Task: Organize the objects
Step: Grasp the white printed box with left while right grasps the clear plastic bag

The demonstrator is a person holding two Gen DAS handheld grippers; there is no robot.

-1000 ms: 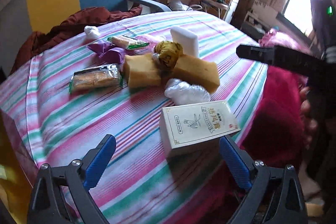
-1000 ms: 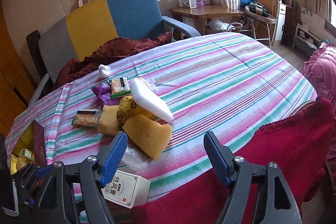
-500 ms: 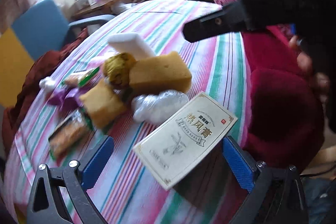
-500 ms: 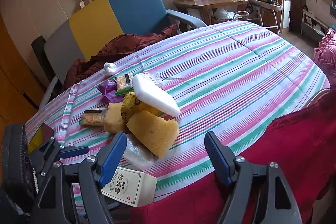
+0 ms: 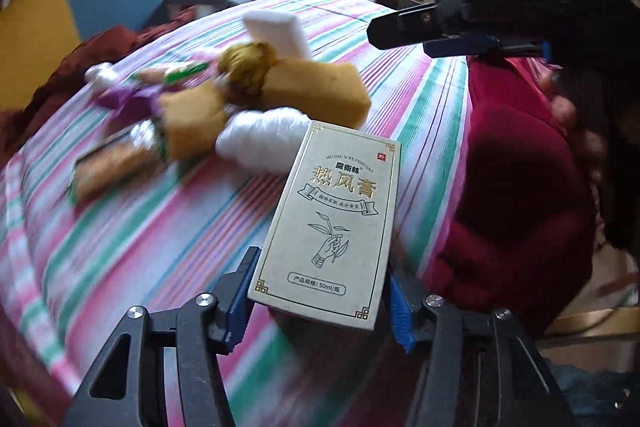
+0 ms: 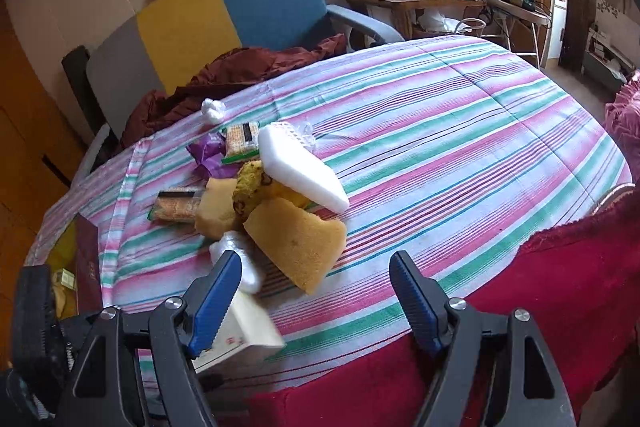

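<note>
Cream box [image 5: 334,223] clamped in left tongs [image 5: 320,291] at striped table [image 6: 460,147] edge.

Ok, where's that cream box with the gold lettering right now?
In the left wrist view the cream box sits between the left gripper pads, which have just been closing on it, at the near edge of the striped cloth, just in front of the white plastic bag.

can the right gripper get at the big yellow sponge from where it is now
Probably yes. The right gripper is open with nothing between its fingers, and the big yellow sponge lies just ahead of it at the near edge of the pile, its top uncovered. The white plastic bag touches its left side.
</note>
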